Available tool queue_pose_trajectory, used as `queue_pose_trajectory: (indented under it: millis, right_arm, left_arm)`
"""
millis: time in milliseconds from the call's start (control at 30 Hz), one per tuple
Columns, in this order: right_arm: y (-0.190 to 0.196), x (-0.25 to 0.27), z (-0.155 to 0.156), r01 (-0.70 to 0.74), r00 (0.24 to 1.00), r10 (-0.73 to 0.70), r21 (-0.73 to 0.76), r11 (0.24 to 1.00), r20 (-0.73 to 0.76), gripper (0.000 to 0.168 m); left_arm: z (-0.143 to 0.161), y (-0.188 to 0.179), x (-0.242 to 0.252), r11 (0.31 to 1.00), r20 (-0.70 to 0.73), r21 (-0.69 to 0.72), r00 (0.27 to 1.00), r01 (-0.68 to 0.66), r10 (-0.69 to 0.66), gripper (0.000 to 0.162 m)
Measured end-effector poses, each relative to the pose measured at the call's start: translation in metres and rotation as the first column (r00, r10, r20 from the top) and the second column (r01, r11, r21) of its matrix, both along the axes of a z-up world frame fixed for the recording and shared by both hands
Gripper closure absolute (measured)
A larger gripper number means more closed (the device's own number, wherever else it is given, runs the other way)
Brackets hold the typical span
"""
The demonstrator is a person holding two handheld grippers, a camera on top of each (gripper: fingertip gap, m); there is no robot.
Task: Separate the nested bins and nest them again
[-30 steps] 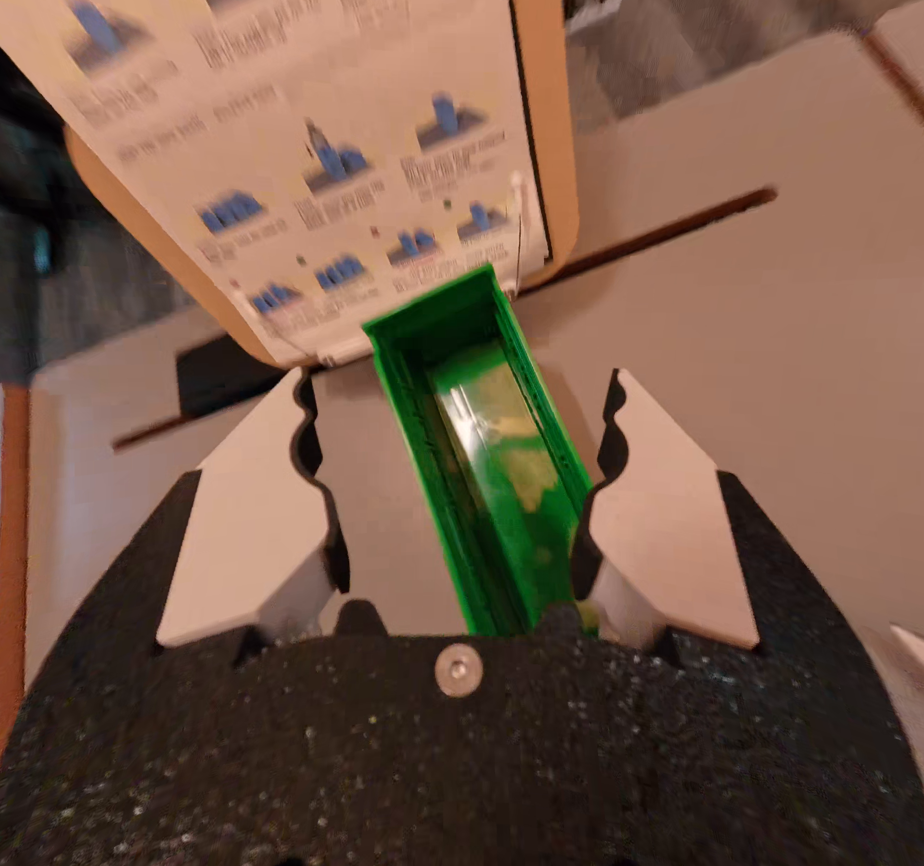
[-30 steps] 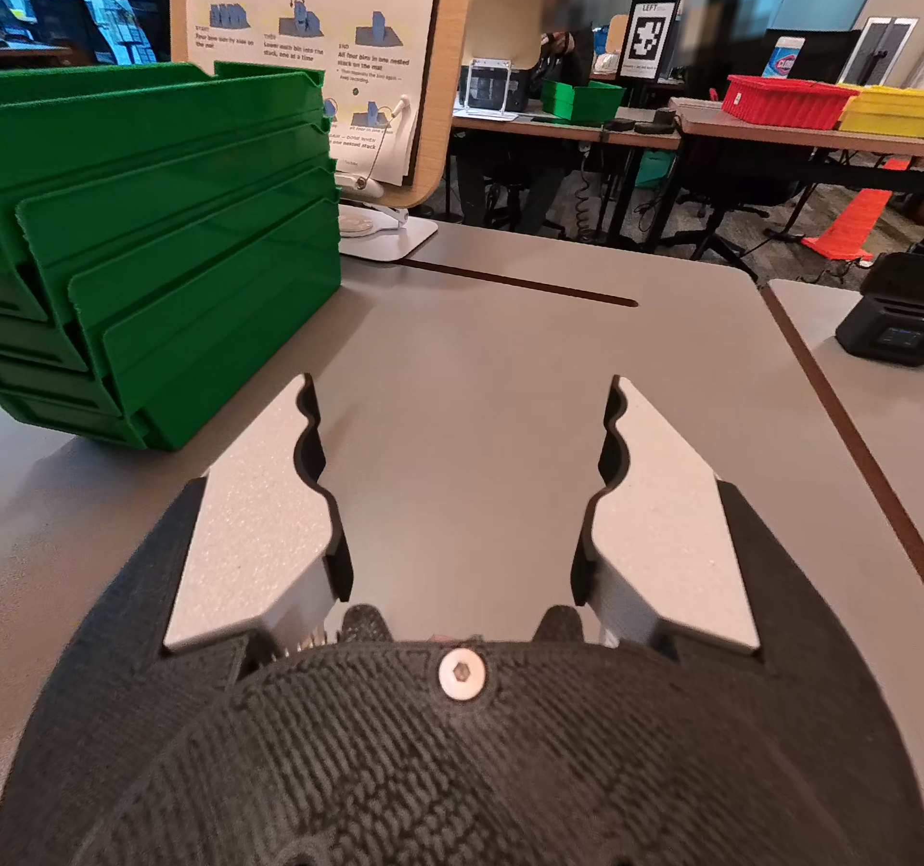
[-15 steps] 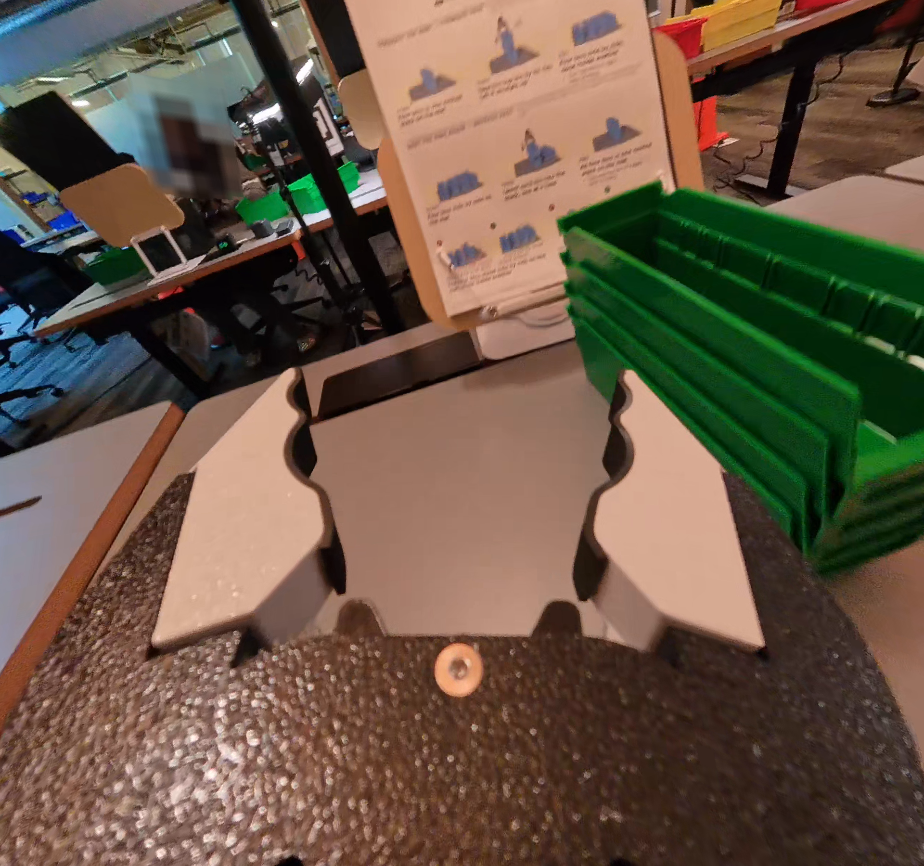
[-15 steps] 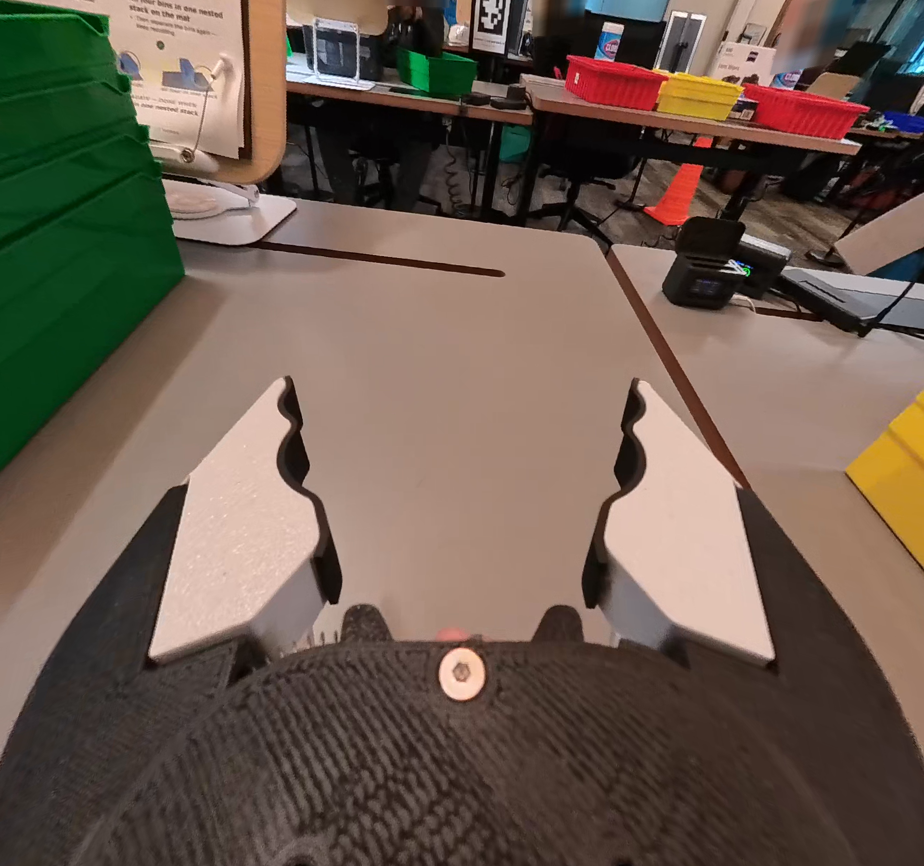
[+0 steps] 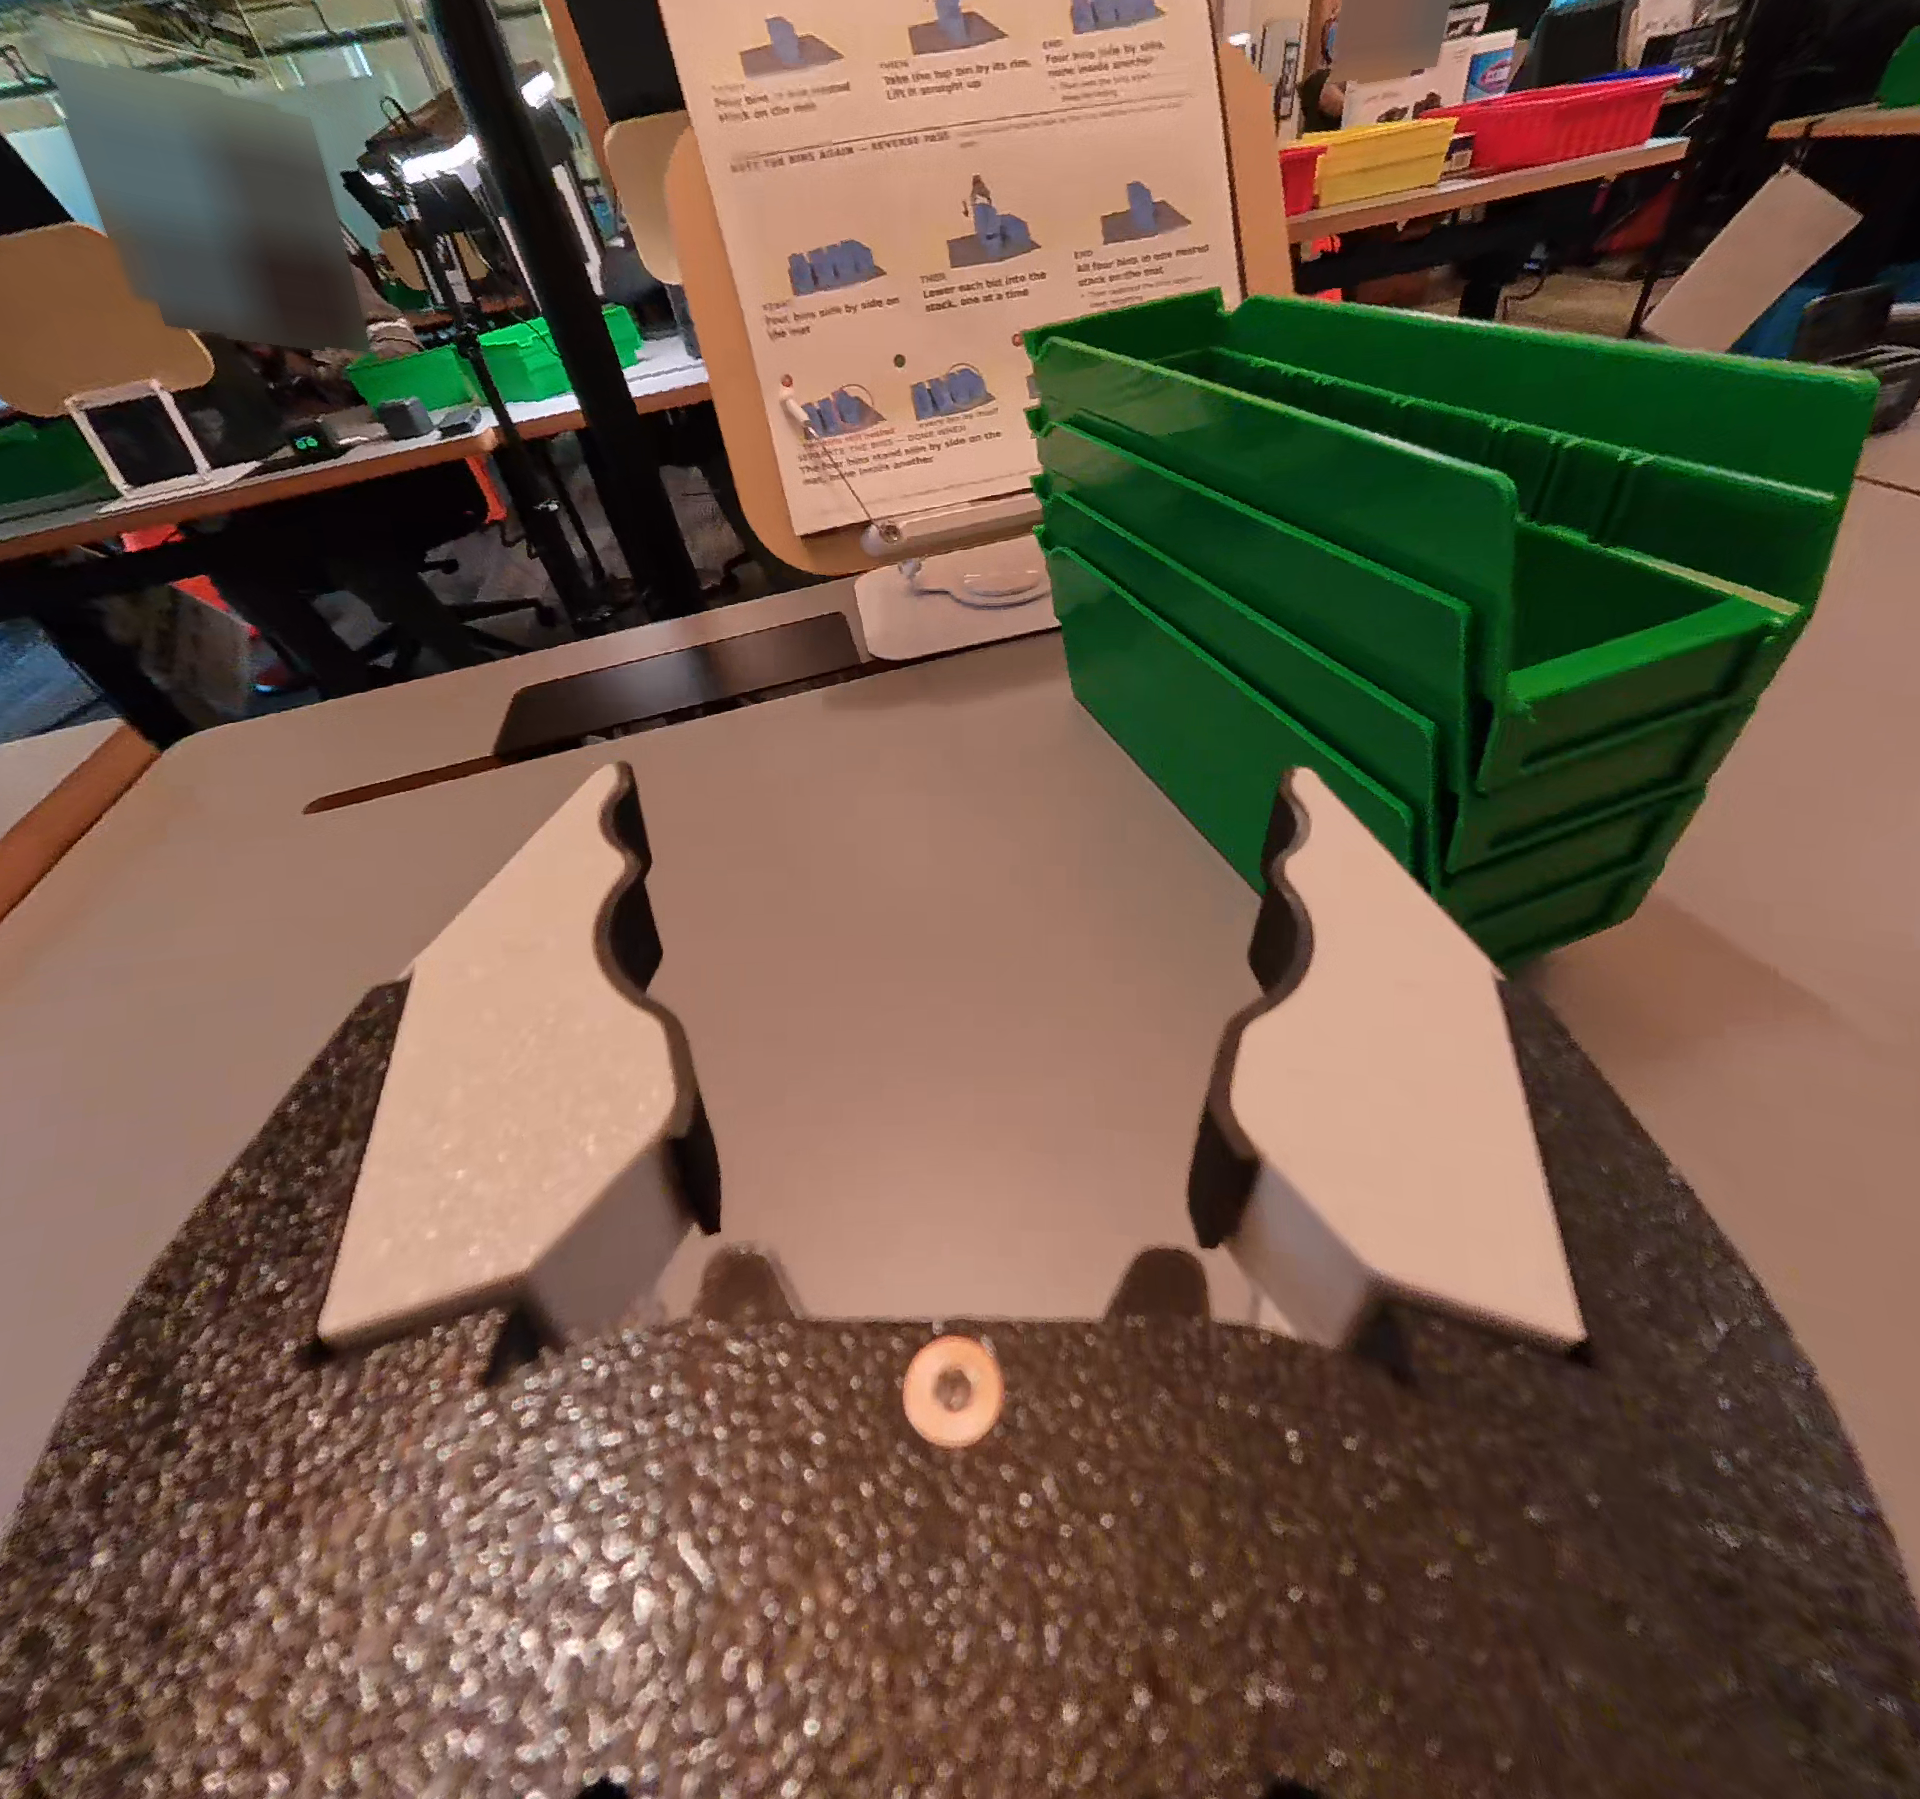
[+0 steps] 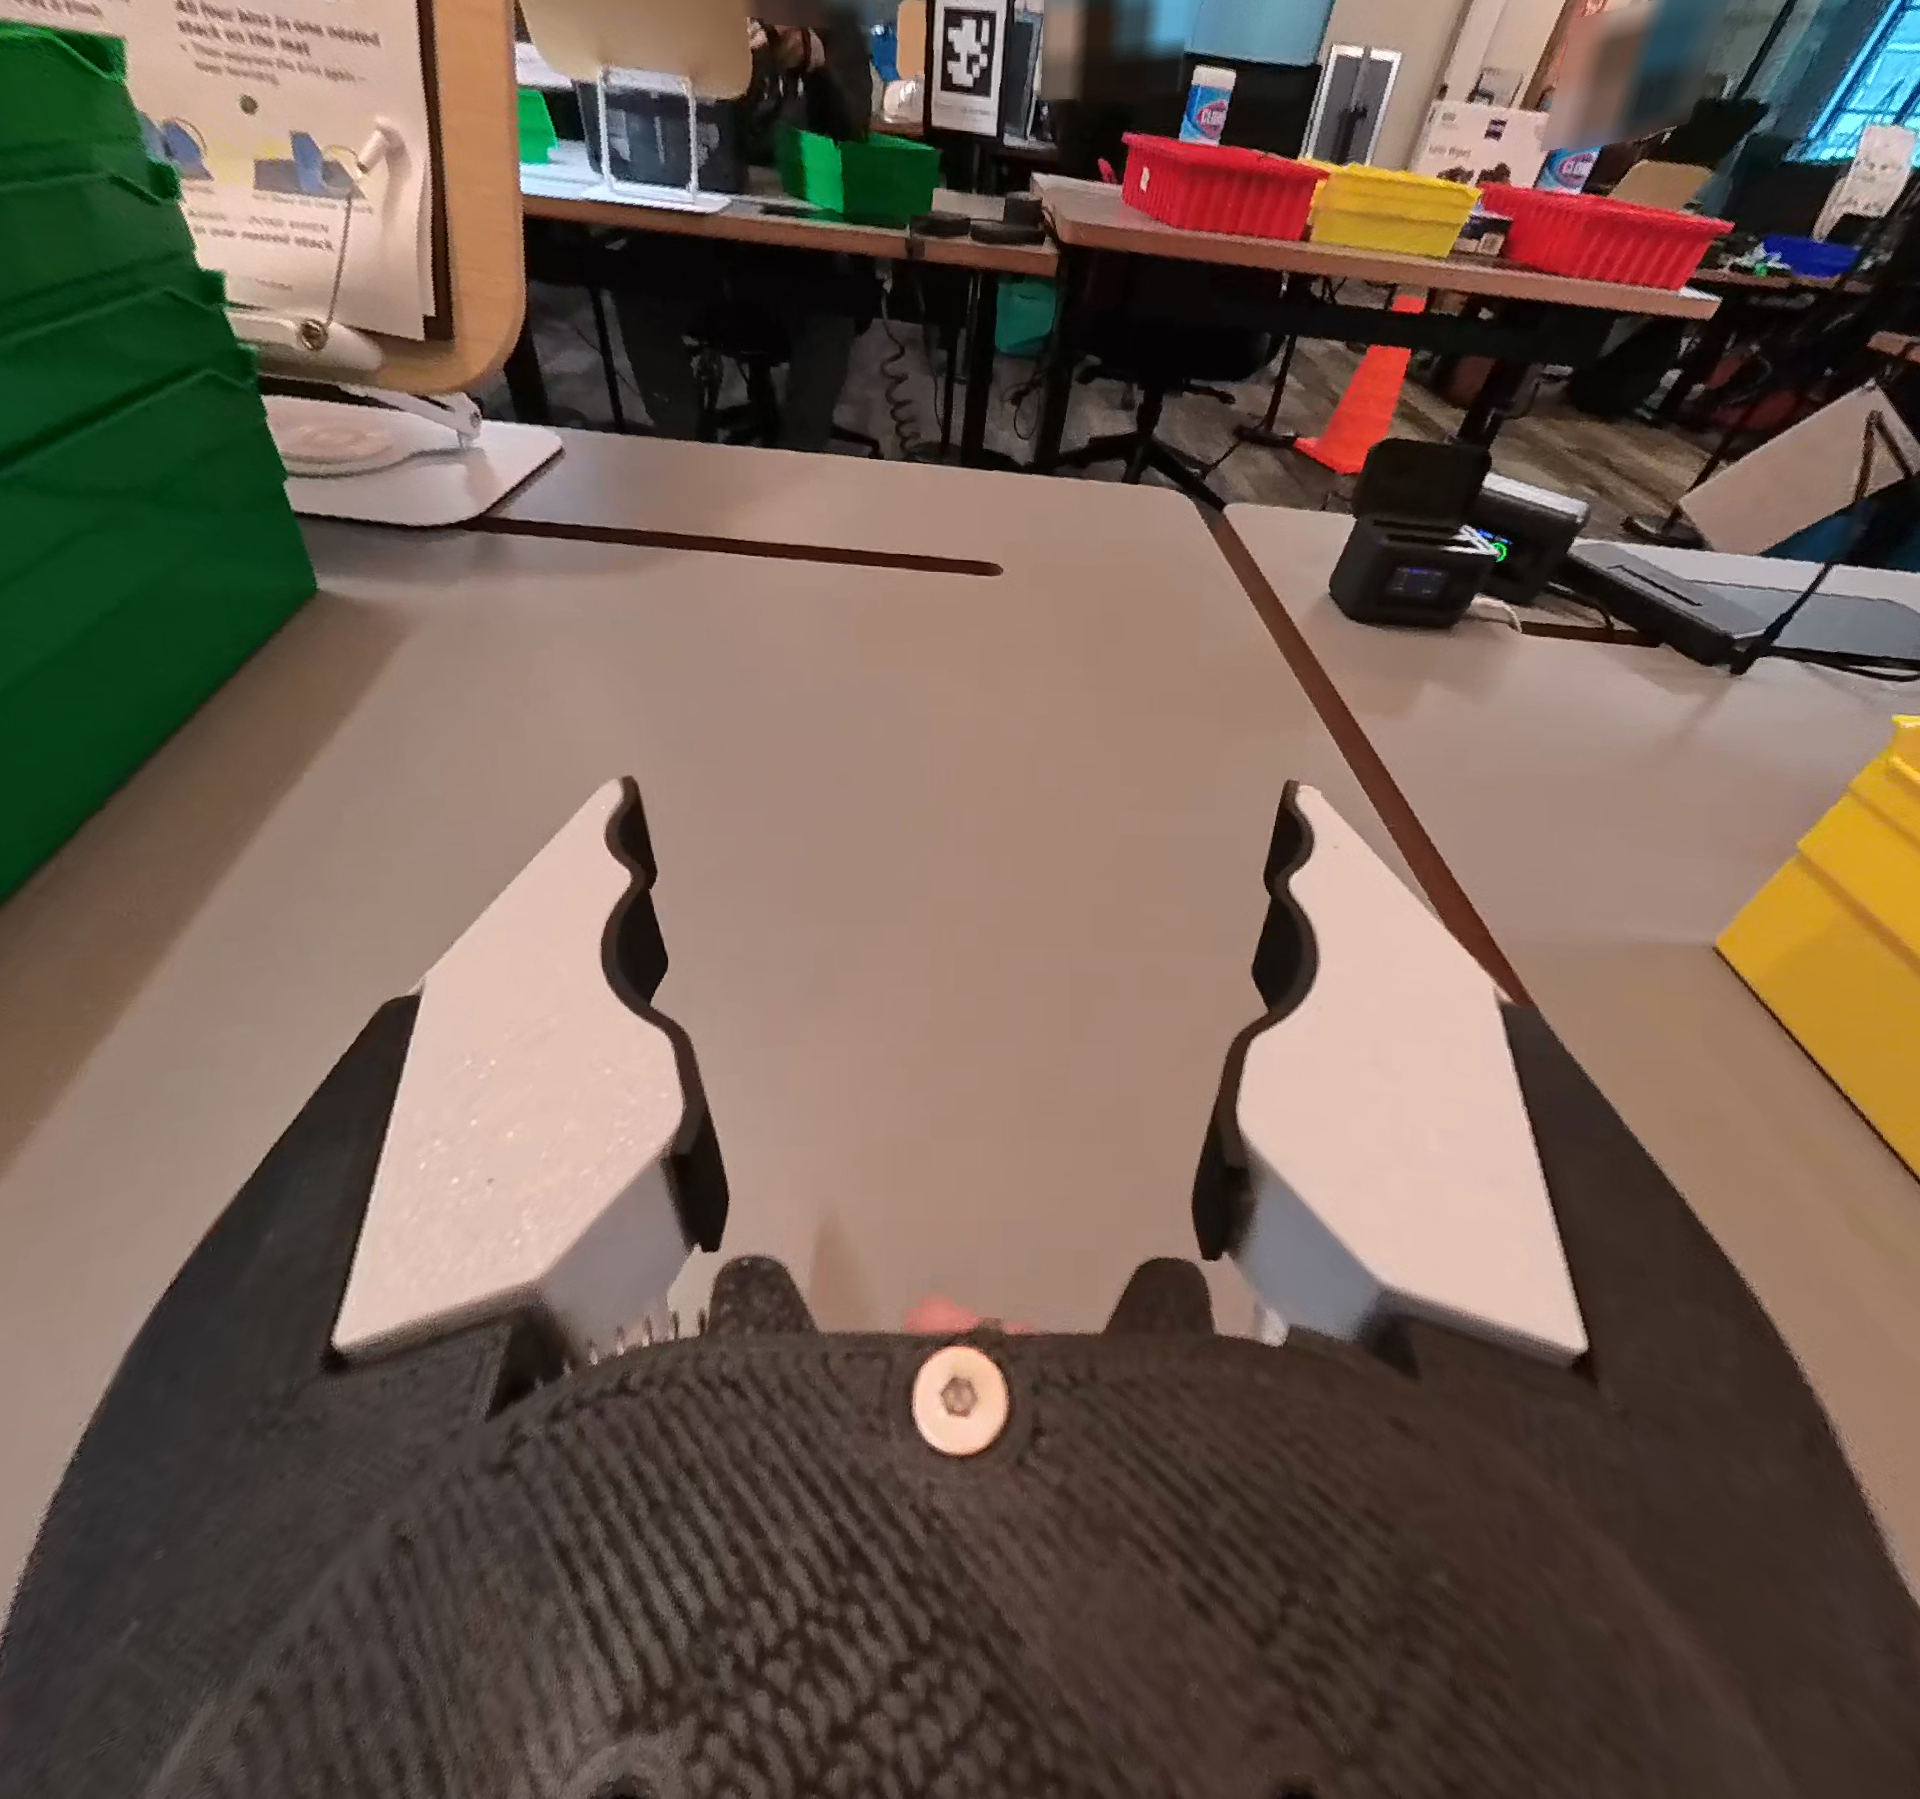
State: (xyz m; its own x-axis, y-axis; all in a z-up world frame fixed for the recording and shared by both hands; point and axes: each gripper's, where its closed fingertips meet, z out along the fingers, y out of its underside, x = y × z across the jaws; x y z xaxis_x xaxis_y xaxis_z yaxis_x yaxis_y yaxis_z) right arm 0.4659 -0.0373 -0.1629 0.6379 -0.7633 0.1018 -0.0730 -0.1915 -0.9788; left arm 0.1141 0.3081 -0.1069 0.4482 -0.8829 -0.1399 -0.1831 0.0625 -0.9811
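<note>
While both sets of jaws gape empty over the desk point(image 5: 935, 918), the stack of nested green bins point(image 5: 1403, 606) stands untouched between them; next, grasping the top bin's rim

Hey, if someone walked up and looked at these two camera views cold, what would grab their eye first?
The stack of green bins, nested on the grey table, stands just right of the open, empty left gripper. Behind it a picture instruction sheet stands on a stand. In the right wrist view, the right gripper, open and empty, points over bare table toward red and yellow bins on a far desk.
</note>
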Motion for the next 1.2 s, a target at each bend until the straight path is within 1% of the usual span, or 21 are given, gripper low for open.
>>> queue_pose_trajectory:
  millis: [133, 267, 333, 433, 500, 567, 667, 767, 833, 967, 1033, 1200]
  right_arm:
    - [0.009, -0.004, -0.005, -0.035, 0.999, 0.035, -0.007, 0.999, -0.016, 0.049]
    - [0.019, -0.010, -0.007, -0.047, 0.999, 0.047, -0.050, 0.998, -0.003, 0.043]
    - [0.026, -0.014, -0.007, -0.070, 0.997, 0.069, -0.035, 0.997, -0.016, 0.042]
    - [0.033, -0.018, -0.010, -0.094, 0.993, 0.095, 0.017, 0.995, -0.067, 0.035]
    - [0.035, -0.018, -0.013, -0.103, 0.991, 0.105, 0.020, 0.994, -0.084, 0.036]
    - [0.035, -0.017, -0.016, -0.107, 0.990, 0.107, 0.012, 0.994, -0.089, 0.036]
    - [0.037, -0.018, -0.020, -0.129, 0.987, 0.130, 0.011, 0.992, -0.098, 0.041]
    - [0.038, -0.019, -0.020, -0.139, 0.985, 0.140, 0.021, 0.990, -0.101, 0.039]
    - [0.037, -0.017, -0.019, -0.132, 0.986, 0.134, 0.027, 0.991, -0.101, 0.033]
    - [0.037, -0.018, -0.020, -0.140, 0.983, 0.144, 0.048, 0.989, -0.111, 0.032]
    - [0.038, -0.019, -0.020, -0.154, 0.983, 0.158, 0.048, 0.987, -0.093, 0.033]
    - [0.033, -0.014, -0.023, -0.128, 0.987, 0.130, 0.022, 0.991, -0.090, 0.028]
  left_arm:
    - [-0.018, -0.001, 0.018, 1.000, -0.034, -0.011, 0.999, 0.005, -0.006, 0.046]
    - [-0.034, -0.002, 0.034, 0.998, -0.018, -0.060, 1.000, 0.016, -0.018, 0.047]
    - [-0.042, -0.006, 0.040, 0.996, -0.028, -0.079, 0.999, 0.039, -0.042, 0.047]
    - [-0.051, -0.009, 0.044, 0.994, -0.050, -0.094, 0.997, 0.053, -0.058, 0.048]
    - [-0.054, -0.011, 0.044, 0.993, -0.063, -0.096, 0.996, 0.064, -0.070, 0.049]
    - [-0.056, -0.011, 0.042, 0.994, -0.076, -0.096, 0.995, 0.061, -0.068, 0.050]
    - [-0.056, -0.011, 0.038, 0.990, -0.064, -0.122, 0.995, 0.065, -0.073, 0.050]
    - [-0.054, -0.016, 0.037, 0.983, -0.037, -0.156, 0.994, 0.095, -0.101, 0.050]
    - [-0.053, -0.017, 0.035, 0.983, -0.037, -0.154, 0.994, 0.100, -0.106, 0.051]
    - [-0.051, -0.019, 0.038, 0.981, -0.044, -0.151, 0.991, 0.119, -0.127, 0.050]
    - [-0.050, -0.021, 0.040, 0.979, -0.042, -0.157, 0.989, 0.131, -0.139, 0.050]
    - [-0.054, -0.023, 0.046, 0.979, -0.047, -0.157, 0.989, 0.133, -0.142, 0.051]
